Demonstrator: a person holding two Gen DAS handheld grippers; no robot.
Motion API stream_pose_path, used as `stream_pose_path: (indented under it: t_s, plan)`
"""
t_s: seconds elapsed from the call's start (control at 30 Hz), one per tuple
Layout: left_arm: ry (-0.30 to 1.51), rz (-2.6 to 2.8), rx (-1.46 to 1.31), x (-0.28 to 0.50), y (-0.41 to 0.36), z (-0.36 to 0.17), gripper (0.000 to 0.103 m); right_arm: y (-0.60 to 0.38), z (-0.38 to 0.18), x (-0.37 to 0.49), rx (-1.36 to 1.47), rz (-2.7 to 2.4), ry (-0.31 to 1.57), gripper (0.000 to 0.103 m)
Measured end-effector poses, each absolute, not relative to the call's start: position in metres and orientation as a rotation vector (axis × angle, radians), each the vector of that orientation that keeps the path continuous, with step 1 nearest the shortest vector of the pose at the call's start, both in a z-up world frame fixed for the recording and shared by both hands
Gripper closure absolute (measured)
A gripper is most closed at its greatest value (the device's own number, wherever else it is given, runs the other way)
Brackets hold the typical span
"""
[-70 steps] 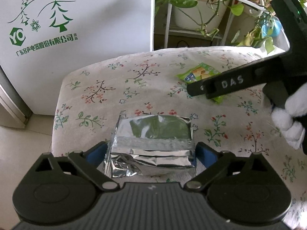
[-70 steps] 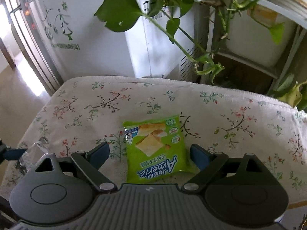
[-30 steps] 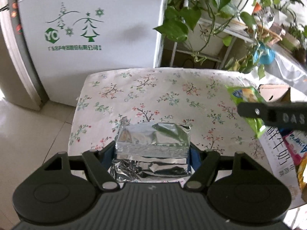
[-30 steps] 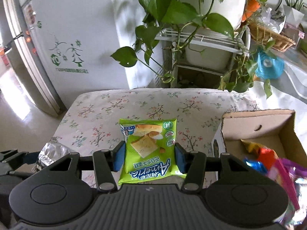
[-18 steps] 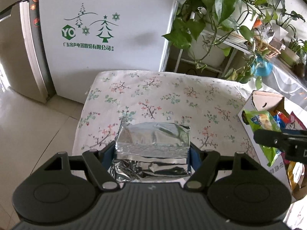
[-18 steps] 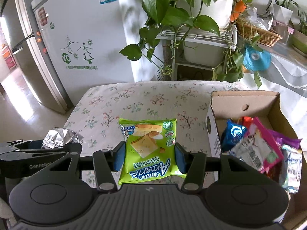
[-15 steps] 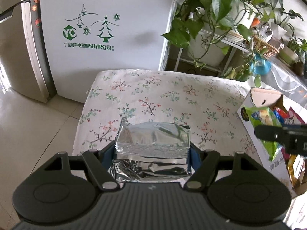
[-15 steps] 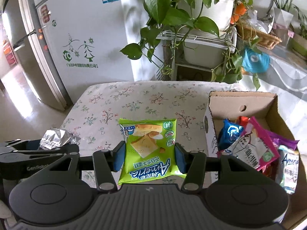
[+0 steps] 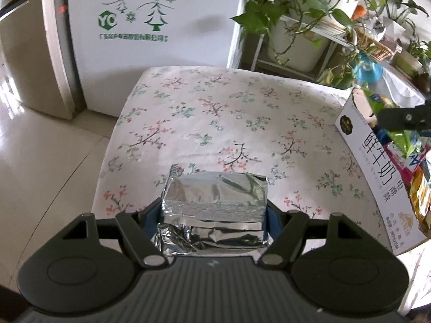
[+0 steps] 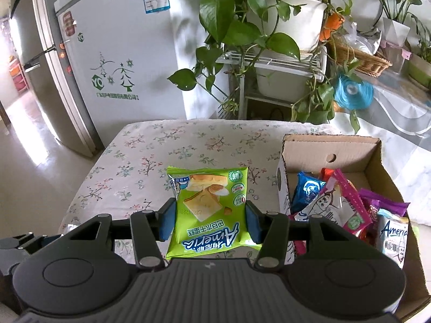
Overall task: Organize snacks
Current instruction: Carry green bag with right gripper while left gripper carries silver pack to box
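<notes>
Both packets have come up off the floral cloth since a couple of seconds back and travelled toward the box: the green foil biscuit packet with pale crackers printed on it (image 10: 208, 212), which lay flat on the cloth then, now hangs clear above it, and the open brown cardboard box of snacks (image 10: 374, 150) has swung into sight just to its right.

That green packet looks light and puffed with air, its skin glossy and likely slick, the biscuits inside probably brittle. The right tongs (image 10: 209, 222) are clamped across its middle, one blue pad on each side edge, which seems the sensible place; squeezing harder would risk crushing what's in it.

The crinkled silver foil packet (image 9: 214, 210) is blockier and holds its shape, though the foil dents readily. The left tongs (image 9: 215, 215) are closed on its two short sides, carrying it above the near edge of the flower-patterned surface (image 9: 215, 118), well left of the box's white printed side.

Inside the box lie a blue wrapper, a pink one and others, loosely heaped, so there seems room to drop rather than press.

Behind stand a white fridge with green tree decals (image 9: 150, 18) and trailing potted plants on a white rack (image 10: 272, 24).
</notes>
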State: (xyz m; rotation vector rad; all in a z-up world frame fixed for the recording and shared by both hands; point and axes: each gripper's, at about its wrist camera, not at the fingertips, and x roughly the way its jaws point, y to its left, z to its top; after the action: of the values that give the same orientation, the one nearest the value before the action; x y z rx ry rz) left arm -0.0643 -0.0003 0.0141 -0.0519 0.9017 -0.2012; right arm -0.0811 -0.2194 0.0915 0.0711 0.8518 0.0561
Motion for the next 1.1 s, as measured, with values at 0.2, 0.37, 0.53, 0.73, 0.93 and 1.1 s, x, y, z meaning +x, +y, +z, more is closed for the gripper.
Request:
stream_pose_path:
  t_s: [0.2, 0.37, 0.53, 0.73, 0.93, 1.1]
  plan:
    - [0.899, -0.182, -0.081, -0.071, 0.001, 0.02, 0.029, -0.225, 0.097, -0.089, 0.075, 0.064, 0.835, 0.044]
    - [0.895, -0.182, -0.087, -0.076, -0.005, 0.027, 0.029, -0.231, 0.102, -0.094, 0.084, 0.063, 0.82, 0.044]
    - [0.885, -0.2, -0.087, -0.082, -0.018, 0.036, 0.029, -0.241, 0.109, -0.1, 0.109, 0.048, 0.798, 0.044]
    - [0.858, -0.249, -0.074, -0.085, -0.043, 0.051, 0.029, -0.267, 0.121, -0.106, 0.182, 0.018, 0.756, 0.044]
    - [0.821, -0.329, -0.079, -0.083, -0.08, 0.071, 0.029, -0.303, 0.134, -0.116, 0.29, -0.039, 0.704, 0.044]
    - [0.801, -0.415, -0.079, -0.084, -0.119, 0.085, 0.029, -0.345, 0.139, -0.128, 0.409, -0.107, 0.672, 0.044]
